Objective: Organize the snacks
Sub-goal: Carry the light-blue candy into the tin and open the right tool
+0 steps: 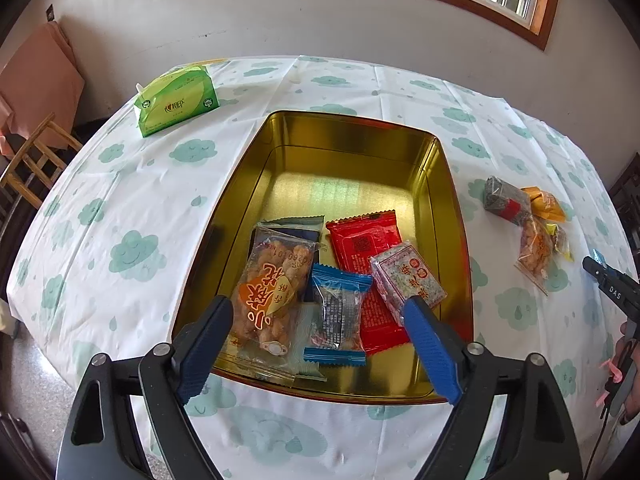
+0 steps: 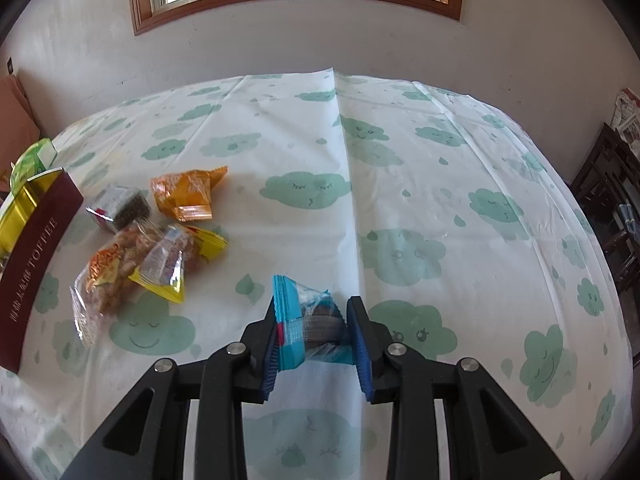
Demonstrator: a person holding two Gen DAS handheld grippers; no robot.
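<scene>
A gold tin (image 1: 352, 148) lies open on the table with several snack packets at its near end: a peanut-snack bag (image 1: 272, 296), a blue-ended candy (image 1: 338, 316), a red packet (image 1: 366, 248) and a speckled packet (image 1: 408, 276). My left gripper (image 1: 320, 312) hangs over them, open, nothing pinched between its blue pads. In the right wrist view my right gripper (image 2: 312, 320) is shut on a blue-wrapped candy (image 2: 304, 320) above the cloth. Loose snacks lie by the tin's maroon side (image 2: 36, 264): an orange packet (image 2: 186, 194), a grey block (image 2: 124, 204), a peanut bag (image 2: 116, 276).
A green tissue pack (image 1: 176, 98) sits at the table's far left. A wooden chair (image 1: 36, 160) stands off the left edge, dark furniture (image 2: 608, 200) off the right. The cloud-print cloth (image 2: 400, 200) stretches wide to the right of the snack pile. The right gripper's tip (image 1: 608, 280) shows at the left view's edge.
</scene>
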